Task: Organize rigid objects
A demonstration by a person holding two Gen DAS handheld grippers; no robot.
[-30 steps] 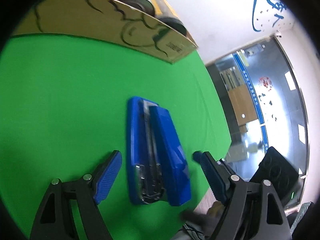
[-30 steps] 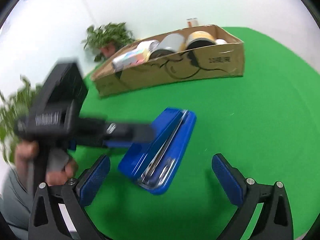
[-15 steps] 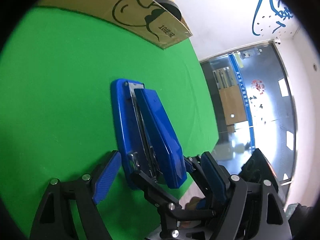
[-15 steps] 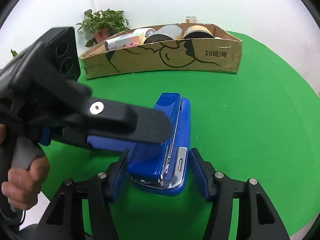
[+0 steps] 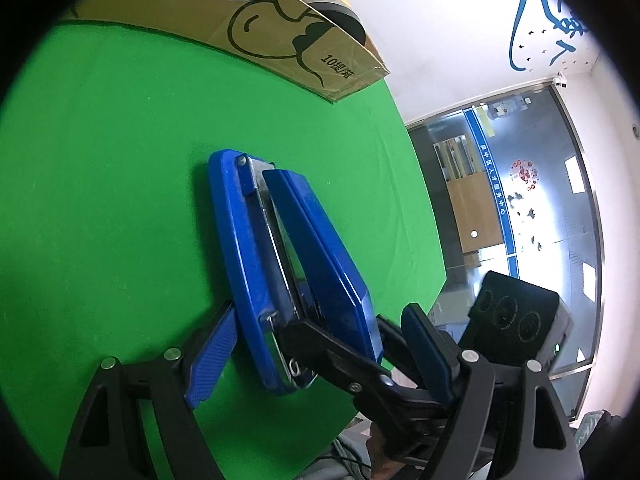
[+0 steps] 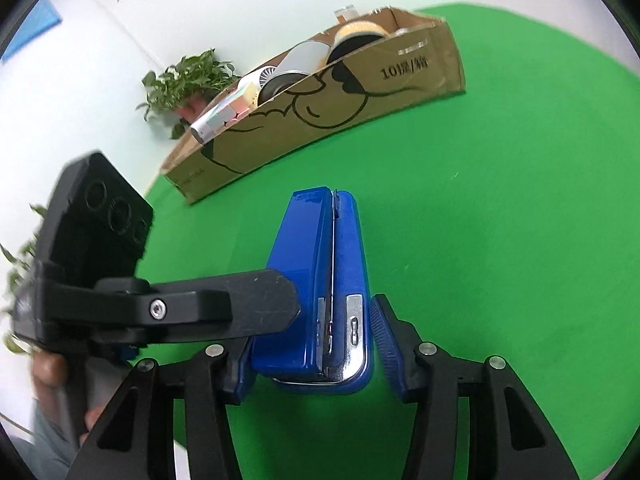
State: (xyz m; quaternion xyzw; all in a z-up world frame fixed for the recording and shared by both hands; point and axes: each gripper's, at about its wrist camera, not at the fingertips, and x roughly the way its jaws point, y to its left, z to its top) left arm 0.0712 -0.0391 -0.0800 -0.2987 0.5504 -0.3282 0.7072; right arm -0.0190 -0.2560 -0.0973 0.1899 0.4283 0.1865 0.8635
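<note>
- A blue stapler [image 6: 320,280] lies on its side on the green bench [image 6: 500,220], near the front edge, its metal end toward both tools.
- The right tool [image 6: 310,354] straddles that metal end and its jaws are closing; its left pad looks to be against the stapler's side, while a thin gap shows at the right pad [image 6: 382,336].
- The left tool [image 5: 316,354] stands wide around the same end: its left pad [image 5: 212,356] sits just beside the stapler's base, the other pad clear of it.
- In the right wrist view one black finger of the left tool crosses in front, its tip at the stapler's side.
- A cardboard box [image 6: 340,92] stands farther back on the bench, well apart from the stapler, with tape rolls [image 6: 356,34] and a small carton inside.
- A potted plant [image 6: 188,80] stands behind the box.
</note>
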